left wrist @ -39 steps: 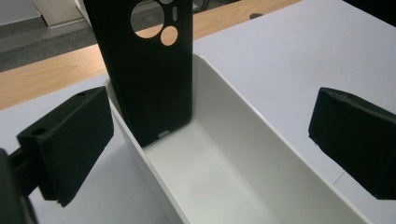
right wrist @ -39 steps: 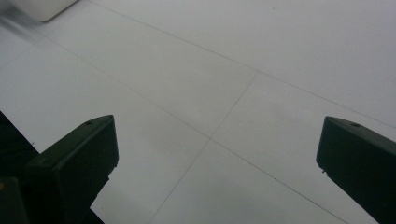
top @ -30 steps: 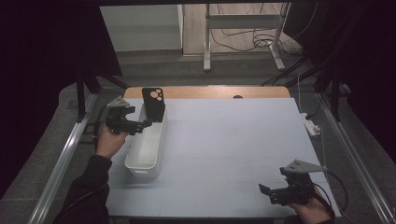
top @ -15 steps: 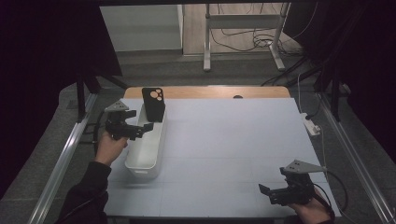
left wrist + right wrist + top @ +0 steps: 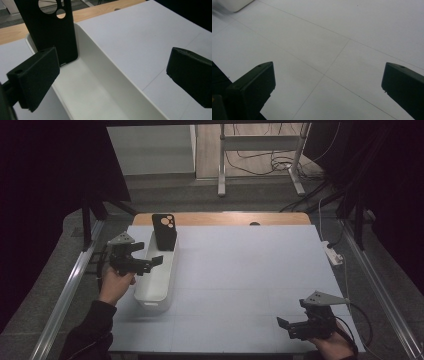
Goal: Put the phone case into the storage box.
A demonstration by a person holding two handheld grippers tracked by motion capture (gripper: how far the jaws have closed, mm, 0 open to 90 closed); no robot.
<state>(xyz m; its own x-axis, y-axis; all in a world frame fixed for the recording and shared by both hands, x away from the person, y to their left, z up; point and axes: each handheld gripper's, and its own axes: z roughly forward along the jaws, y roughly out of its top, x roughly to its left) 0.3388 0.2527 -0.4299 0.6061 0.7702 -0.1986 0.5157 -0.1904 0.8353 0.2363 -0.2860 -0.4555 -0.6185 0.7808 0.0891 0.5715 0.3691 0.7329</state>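
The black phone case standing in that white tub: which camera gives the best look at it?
The left gripper view: the phone case stands close, leaning on the tub's far end, camera cutouts clear, its top cropped. The high view shows it whole but small. The right gripper view catches just a tub corner.

White table (image 5: 240,270), wood strip at far edge; white bin (image 5: 157,280) sits near its left edge, lengthwise.

A long tray (image 5: 159,279) is set along the table's (image 5: 250,285) left edge. A phone case (image 5: 164,231) is stood upright in the tray's far end.
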